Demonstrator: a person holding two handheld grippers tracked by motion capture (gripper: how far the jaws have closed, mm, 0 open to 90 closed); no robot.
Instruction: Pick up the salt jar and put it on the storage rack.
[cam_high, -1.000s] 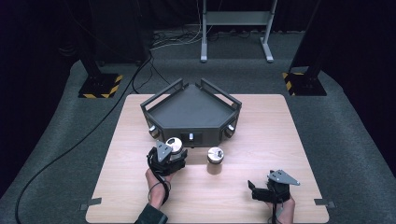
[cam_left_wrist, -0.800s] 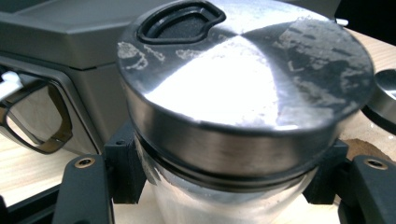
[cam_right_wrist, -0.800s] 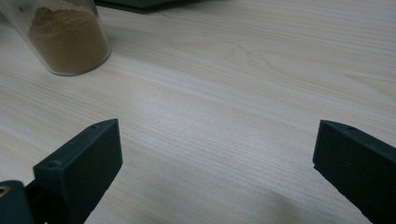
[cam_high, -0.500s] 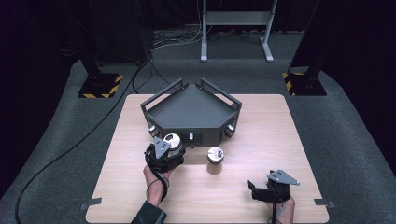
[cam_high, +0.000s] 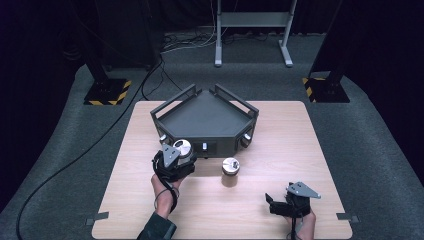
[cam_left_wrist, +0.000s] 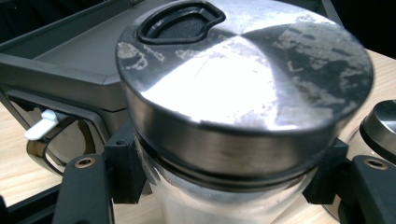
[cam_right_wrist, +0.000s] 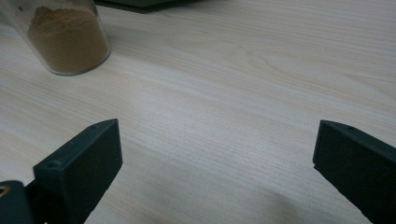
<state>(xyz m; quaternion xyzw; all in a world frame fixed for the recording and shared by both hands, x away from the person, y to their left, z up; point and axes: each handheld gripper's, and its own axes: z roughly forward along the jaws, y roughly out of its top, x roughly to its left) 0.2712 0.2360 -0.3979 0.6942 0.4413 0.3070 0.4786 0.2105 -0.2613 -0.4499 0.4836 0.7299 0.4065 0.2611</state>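
My left gripper (cam_high: 180, 154) is shut on a glass jar with a shiny metal lid (cam_high: 183, 147), held just in front of the dark angular tray (cam_high: 205, 119). In the left gripper view the jar's lid (cam_left_wrist: 243, 84) is very close, with a black jaw pressed on each side of the glass below it. A second jar (cam_high: 230, 171) with brown powder stands on the table to the right of the first. My right gripper (cam_high: 276, 204) rests open near the front right of the table. Between its jaws lies bare wood, and the powder jar (cam_right_wrist: 65, 39) stands farther off.
The tray's front wall (cam_left_wrist: 70, 74) carries a white latch (cam_left_wrist: 42, 128) and sits right behind the held jar. The wooden table (cam_high: 280, 145) stands on grey carpet. Dark stands and cables lie beyond its far edge.
My left gripper has carried the jar slightly farther from the person and to the left, closer to the tray's front. The right gripper and the powder jar have stayed put.
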